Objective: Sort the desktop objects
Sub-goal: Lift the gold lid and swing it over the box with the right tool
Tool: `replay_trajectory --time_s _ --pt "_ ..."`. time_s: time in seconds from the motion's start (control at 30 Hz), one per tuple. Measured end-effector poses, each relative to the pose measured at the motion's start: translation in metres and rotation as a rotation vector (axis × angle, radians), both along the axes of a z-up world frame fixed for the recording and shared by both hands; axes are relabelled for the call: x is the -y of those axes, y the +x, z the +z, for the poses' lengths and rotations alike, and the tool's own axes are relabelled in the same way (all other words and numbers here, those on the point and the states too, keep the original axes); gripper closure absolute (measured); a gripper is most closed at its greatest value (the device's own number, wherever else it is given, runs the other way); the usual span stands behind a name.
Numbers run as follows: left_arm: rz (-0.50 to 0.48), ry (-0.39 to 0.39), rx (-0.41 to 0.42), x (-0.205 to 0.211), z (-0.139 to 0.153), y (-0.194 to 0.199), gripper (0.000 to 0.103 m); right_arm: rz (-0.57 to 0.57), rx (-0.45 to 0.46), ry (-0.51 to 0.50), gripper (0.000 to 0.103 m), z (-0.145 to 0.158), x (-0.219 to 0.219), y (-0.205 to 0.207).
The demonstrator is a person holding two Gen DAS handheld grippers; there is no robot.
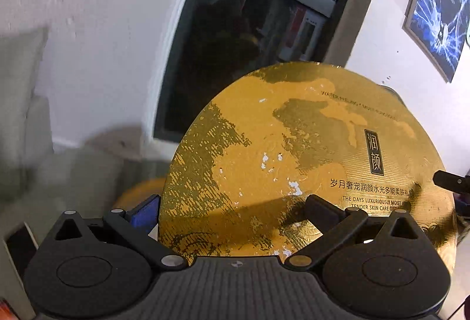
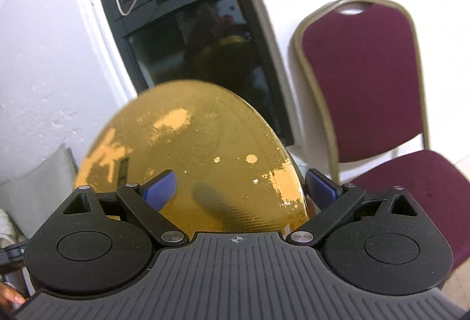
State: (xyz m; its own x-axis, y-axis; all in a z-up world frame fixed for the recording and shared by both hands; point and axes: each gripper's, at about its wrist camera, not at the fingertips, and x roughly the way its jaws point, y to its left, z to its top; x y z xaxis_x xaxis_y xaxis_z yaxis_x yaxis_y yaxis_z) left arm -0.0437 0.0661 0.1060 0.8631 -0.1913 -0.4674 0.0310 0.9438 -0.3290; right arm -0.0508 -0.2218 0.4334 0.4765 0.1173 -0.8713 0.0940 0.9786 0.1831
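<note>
Gold round box lid, held up in mid-air, filling the centre and lower right of the left wrist frame and the lower centre of the right wrist frame; tilted, printed face toward the left camera, no desk surface visible beneath. Behind it a dark glass cabinet at upper centre, a maroon chair at the right of the right wrist frame, a blue poster at upper right of the left. Left gripper straddling the near rim, fingers wide, actual contact hidden, so grip impossible to confirm. Right gripper likewise either side of the rim, blue pads apart, pinch also unclear. Risks, as a judgement: thin glossy rim slipping between pads; disc twisting if the two holds pull unevenly; dropping edge-first with nothing visible below.
</note>
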Motion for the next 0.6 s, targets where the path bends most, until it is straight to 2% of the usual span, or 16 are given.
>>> replay_trajectory --time_s 0.23,0.37,0.6 --pt "-0.041 -0.133 -0.084 0.023 -0.033 0.017 0.001 -0.011 -0.021 -0.100 0.005 0.027 0.013 -0.020" --pt "-0.087 -0.200 -0.144 0.044 -0.054 0.025 0.001 -0.027 -0.045 -0.190 0.005 0.038 0.021 -0.025" --pt "-0.189 -0.217 -0.172 0.089 -0.067 0.029 0.001 -0.123 -0.076 -0.285 0.005 0.059 0.046 -0.043"
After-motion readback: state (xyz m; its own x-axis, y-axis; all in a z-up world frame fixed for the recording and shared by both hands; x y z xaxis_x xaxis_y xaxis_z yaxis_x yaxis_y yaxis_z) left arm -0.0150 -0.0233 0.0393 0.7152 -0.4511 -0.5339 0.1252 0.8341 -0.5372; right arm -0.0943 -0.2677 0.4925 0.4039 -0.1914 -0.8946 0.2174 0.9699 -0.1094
